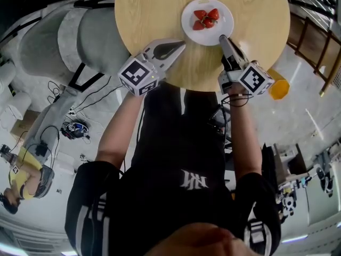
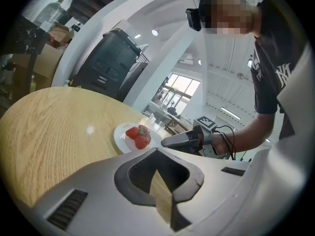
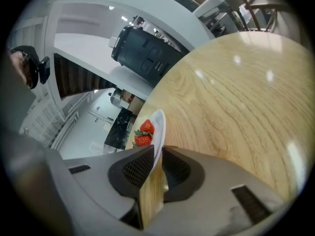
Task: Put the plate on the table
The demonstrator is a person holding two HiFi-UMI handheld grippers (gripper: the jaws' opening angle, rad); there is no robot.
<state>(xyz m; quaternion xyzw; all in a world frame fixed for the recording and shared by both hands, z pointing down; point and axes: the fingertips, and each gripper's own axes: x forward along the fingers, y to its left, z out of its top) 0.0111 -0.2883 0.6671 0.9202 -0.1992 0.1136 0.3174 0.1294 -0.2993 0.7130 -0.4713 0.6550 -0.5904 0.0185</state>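
A small round white plate [image 1: 225,21] is sitting flat on the pale, round wooden bench [image 1: 154,15], toward the person's edge. It is carrying a little heap of red strawberries [image 1: 205,18] with green tops.

From overhead, the right tool [image 1: 222,38] is reaching to the plate's near rim. Only that tool's own camera is showing the thin rim standing between its jaws, which are parted a little and lying loose about it rather than pinching.

The left tool [image 1: 181,45] is hovering just left of the plate, its tips meeting on nothing. Its camera is catching the plate side-on with the right tool beside it.

I am counting one plate, one bench and two tools. There are three or four strawberries, heaped too tightly to fix the number.
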